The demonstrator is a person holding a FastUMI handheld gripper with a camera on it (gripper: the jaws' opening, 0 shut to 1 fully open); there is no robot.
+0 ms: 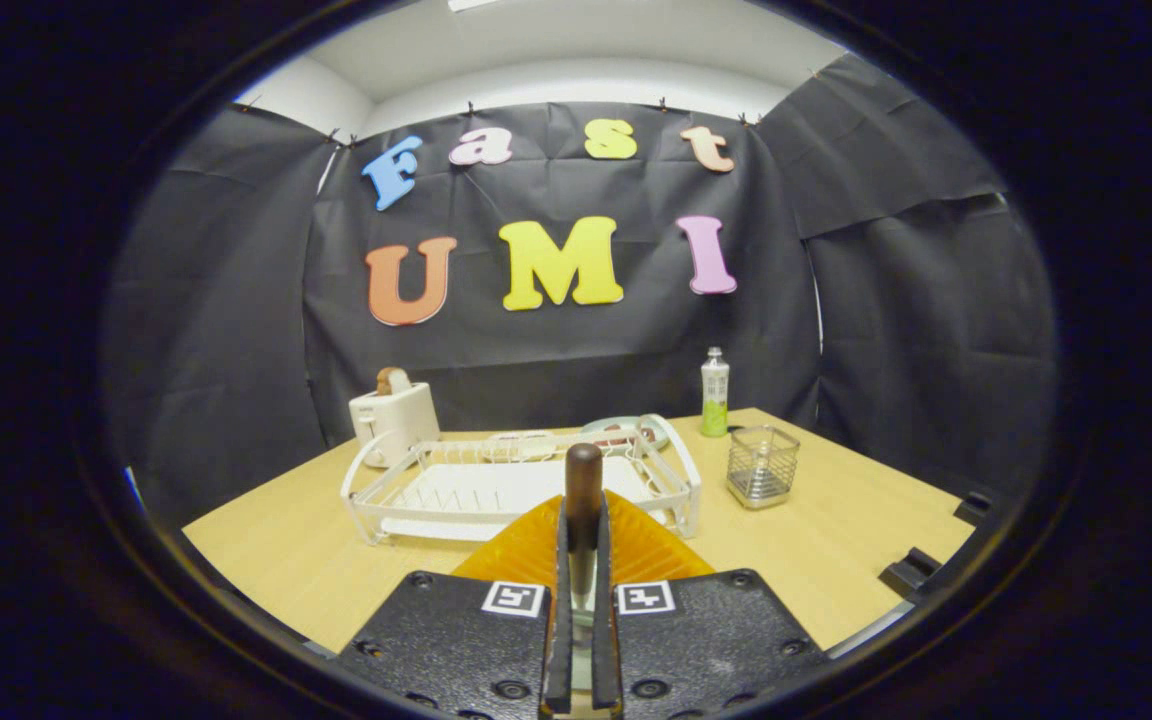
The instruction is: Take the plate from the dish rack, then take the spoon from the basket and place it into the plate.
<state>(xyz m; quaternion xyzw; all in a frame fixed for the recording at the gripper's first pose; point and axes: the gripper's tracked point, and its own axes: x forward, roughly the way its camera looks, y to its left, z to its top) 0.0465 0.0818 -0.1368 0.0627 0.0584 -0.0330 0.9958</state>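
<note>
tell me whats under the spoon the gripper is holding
An orange plate lies on the table directly below the spoon, which the gripper grips by both fingers. The gripper body covers the plate's near part.

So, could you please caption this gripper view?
Tongs shut on spoon above orange plate, before the dish rack.
</note>
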